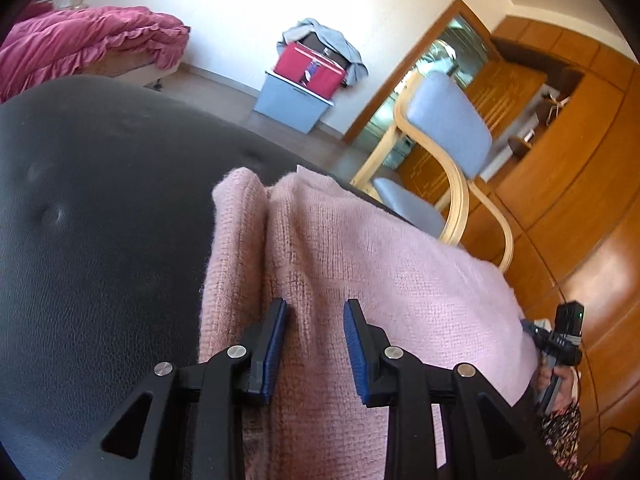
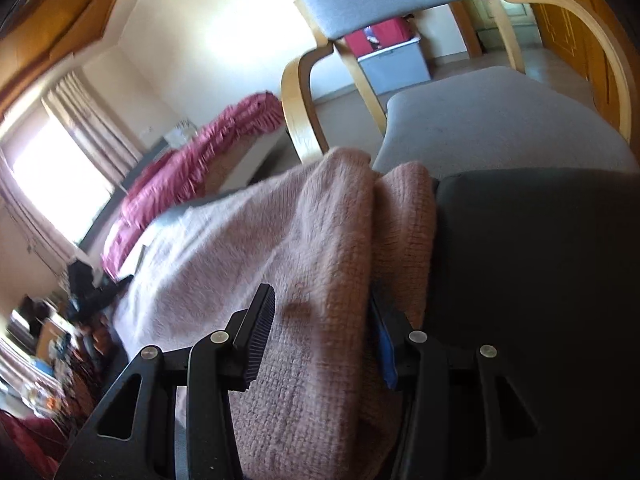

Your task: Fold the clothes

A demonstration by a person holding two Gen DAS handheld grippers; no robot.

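The pink knitted garment [image 1: 360, 264] lies doubled over on a black padded leather seat [image 1: 100, 220], one layer lapped on another. The left gripper [image 1: 316, 344] stands narrowly parted astride a fabric ridge, likely to pinch that edge. The right gripper [image 2: 320, 336] straddles the garment's thick folded edge, one finger tucked beneath, seemingly set wider to take both layers.

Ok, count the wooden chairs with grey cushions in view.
1: the bentwood chair with grey padded seat and back stands beyond the black leather surface, past the pink knitted garment. Others may be hidden.
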